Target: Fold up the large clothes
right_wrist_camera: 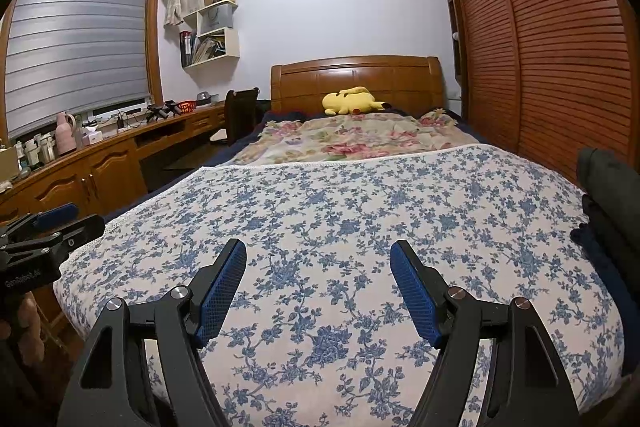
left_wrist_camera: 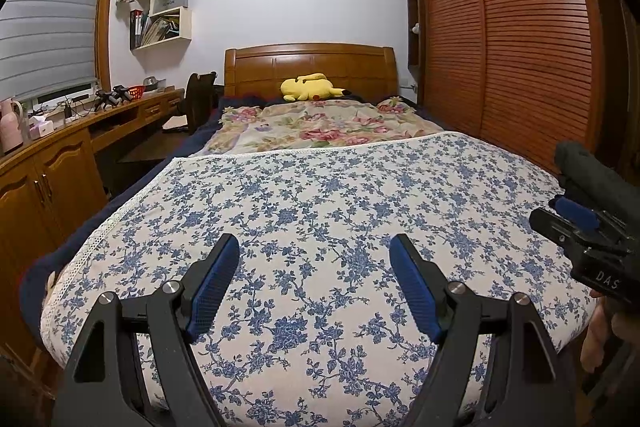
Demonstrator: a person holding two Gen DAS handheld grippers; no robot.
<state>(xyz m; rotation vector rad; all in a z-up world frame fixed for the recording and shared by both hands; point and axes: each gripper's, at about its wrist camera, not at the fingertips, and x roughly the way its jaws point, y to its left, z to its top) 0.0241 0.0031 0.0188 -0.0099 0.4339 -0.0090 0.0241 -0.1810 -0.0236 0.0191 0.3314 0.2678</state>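
Observation:
A pile of dark clothes [right_wrist_camera: 602,187] lies at the right edge of the bed, grey-green on top with black and navy below; in the left wrist view the dark clothes [left_wrist_camera: 576,163] show just beyond the right gripper. My left gripper [left_wrist_camera: 314,243] hangs open over the blue-flowered bedspread [left_wrist_camera: 320,187], nothing between its blue pads. My right gripper [right_wrist_camera: 319,245] is open too, over the same bedspread [right_wrist_camera: 360,195], left of the pile and apart from it. Each gripper shows in the other's view: the right gripper [left_wrist_camera: 546,211] at the right edge, the left gripper [right_wrist_camera: 89,215] at the left edge.
A rose-patterned quilt [left_wrist_camera: 320,125] and a yellow plush toy [left_wrist_camera: 310,87] lie toward the wooden headboard [left_wrist_camera: 310,63]. Slatted wardrobe doors [left_wrist_camera: 520,47] run close along the bed's right side. A long wooden desk [left_wrist_camera: 60,147] and a chair [left_wrist_camera: 200,99] stand on the left.

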